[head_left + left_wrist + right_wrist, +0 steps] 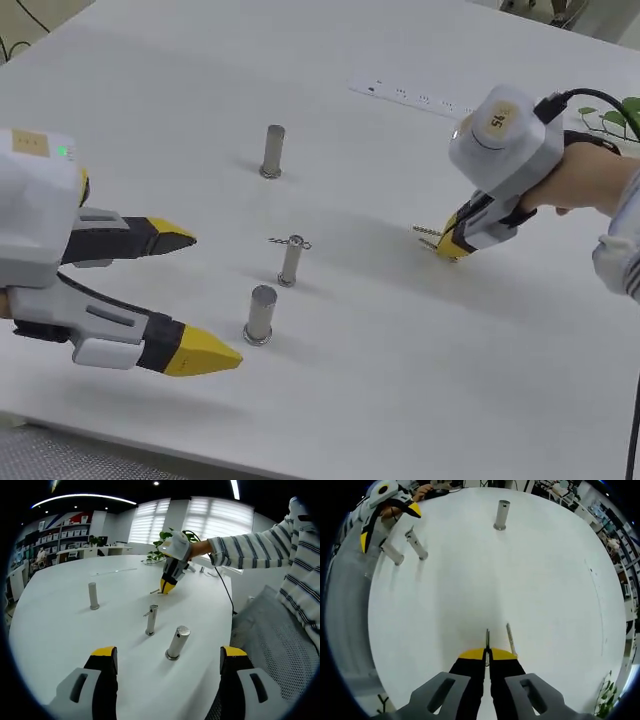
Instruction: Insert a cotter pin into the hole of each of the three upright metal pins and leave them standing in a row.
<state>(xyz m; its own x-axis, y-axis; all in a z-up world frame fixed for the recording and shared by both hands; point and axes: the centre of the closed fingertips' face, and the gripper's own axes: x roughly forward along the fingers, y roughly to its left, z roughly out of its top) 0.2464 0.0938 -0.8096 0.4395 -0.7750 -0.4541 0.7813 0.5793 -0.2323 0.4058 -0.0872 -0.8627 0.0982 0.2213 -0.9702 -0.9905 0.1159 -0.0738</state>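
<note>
Three metal pins stood upright on the white table (400, 380) in a loose row, their long axes vertical. These were the middle metal pin (290, 265), the far metal pin (272, 150) beyond it, and the near metal pin (260, 318) just in front of it. A fitted cotter pin (290, 242) ran crosswise through the top of the middle metal pin, its long axis level and an end sticking out on each side. The right gripper (450, 245) sat well to the right of the middle metal pin with its tips down near the table. Its jaws were pressed together on a second cotter pin (487, 639), which jutted straight forward out of the tips and pointed roughly back toward the middle metal pin. A third cotter pin (510, 637) lay flat on the table just beside those tips, about parallel to the clamped one. Whether it touched the jaw could not be told. The left gripper (215, 297) hung to the left of the middle metal pin, apart from it, with its jaws spread wide and holding nothing. In all there were three metal pins, three cotter pins and two grippers.
</note>
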